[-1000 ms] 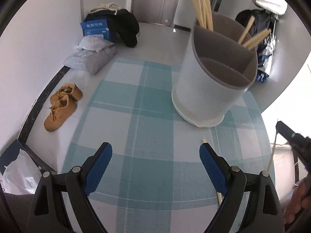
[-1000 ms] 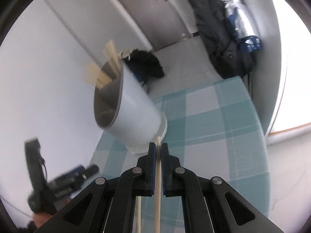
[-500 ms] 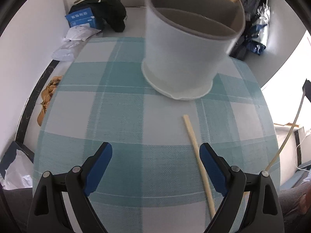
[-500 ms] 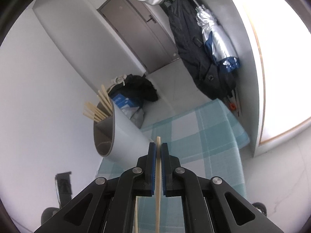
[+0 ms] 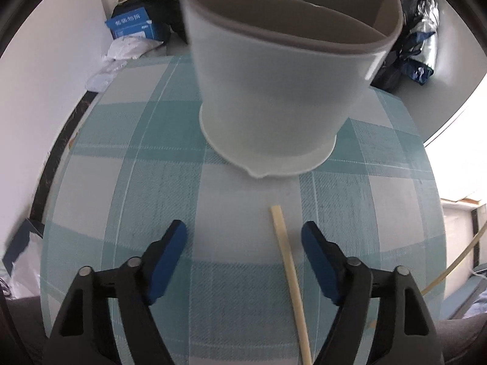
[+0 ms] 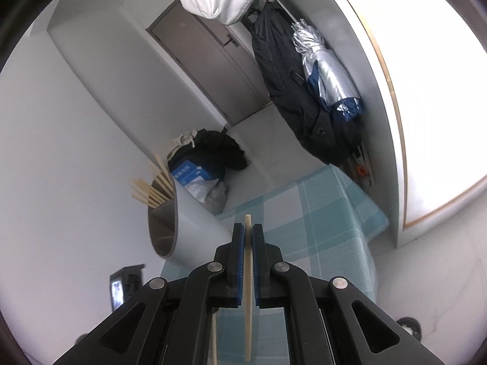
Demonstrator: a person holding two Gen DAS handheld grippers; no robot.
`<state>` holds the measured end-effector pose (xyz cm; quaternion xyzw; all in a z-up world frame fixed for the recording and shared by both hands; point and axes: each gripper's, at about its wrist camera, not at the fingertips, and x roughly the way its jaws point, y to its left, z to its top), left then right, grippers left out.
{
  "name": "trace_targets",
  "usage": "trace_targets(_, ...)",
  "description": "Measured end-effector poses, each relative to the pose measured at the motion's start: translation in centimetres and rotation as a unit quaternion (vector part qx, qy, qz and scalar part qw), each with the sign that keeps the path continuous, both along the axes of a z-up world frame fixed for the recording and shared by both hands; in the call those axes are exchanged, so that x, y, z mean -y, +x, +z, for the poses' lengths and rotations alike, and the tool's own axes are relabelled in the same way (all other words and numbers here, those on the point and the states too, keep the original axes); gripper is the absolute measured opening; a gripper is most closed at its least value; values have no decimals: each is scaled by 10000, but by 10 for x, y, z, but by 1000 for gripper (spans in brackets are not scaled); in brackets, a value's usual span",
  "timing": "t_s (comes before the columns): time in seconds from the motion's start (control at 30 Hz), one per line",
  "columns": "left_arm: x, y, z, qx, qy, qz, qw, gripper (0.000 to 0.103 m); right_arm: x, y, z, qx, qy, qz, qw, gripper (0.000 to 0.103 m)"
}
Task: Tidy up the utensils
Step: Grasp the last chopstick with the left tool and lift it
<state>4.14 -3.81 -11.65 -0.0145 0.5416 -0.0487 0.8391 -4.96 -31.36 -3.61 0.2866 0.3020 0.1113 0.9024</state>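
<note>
Woven checked tablecloth, matt teal and white cloth. Utensil holder, smooth matt grey-white plastic. Chopstick of pale, unvarnished wood. Folded umbrella, glossy silver fabric. Gripper arms of black plastic with metal rivets.

One pale chopstick lies flat before the grey divided holder.

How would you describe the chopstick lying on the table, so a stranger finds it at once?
Start at the checked teal tablecloth and find the big white utensil holder. Just in front of its base lies one pale chopstick, flat on the cloth. It alone lies loose; the others stand in the holder or are gripped.
</note>
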Motion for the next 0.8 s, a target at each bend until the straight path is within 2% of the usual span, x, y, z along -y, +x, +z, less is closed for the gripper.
trace_targets(0.07, 6, 0, 0, 34, 190, -8, 9998, 57, 0, -1, 2, 42, 15, 14, 10000, 4)
trace_targets(0.1, 8, 0, 2, 57, 178, -10, 9998, 46, 0, -1, 4, 69, -5, 14, 10000, 4)
trace_targets(0.13, 11, -1, 3, 53, 156, 0, 9999, 39, 0, -1, 5, 83, -16, 8, 10000, 4)
trace_targets(0.2, 17, -1, 4, -1, 76, -39, 10000, 14, 0, -1, 6, 92, -34, 7, 10000, 4)
trace_targets(0.27, 21, -2, 5, -54, 10, -114, 9999, 3, -1, -1, 5, 77, -60, 11, 10000, 4)
trace_targets(0.43, 27, -5, 7, -34, 25, -211, 9998, 2, -7, -2, 7, 114, -264, 56, 9996, 4)
trace_targets(0.5, 26, -6, 13, 41, -143, -211, 9997, 2, -9, -3, 8, 146, -296, 86, 9994, 4)
trace_targets(0.63, 15, -17, 37, 385, -433, -303, 9979, 2, -13, -6, 10, 190, -318, 124, 9992, 4)
trace_targets(0.8, 1, -35, 77, 1048, -729, -464, 9907, 2, -22, -8, 10, 223, -352, 221, 9989, 4)
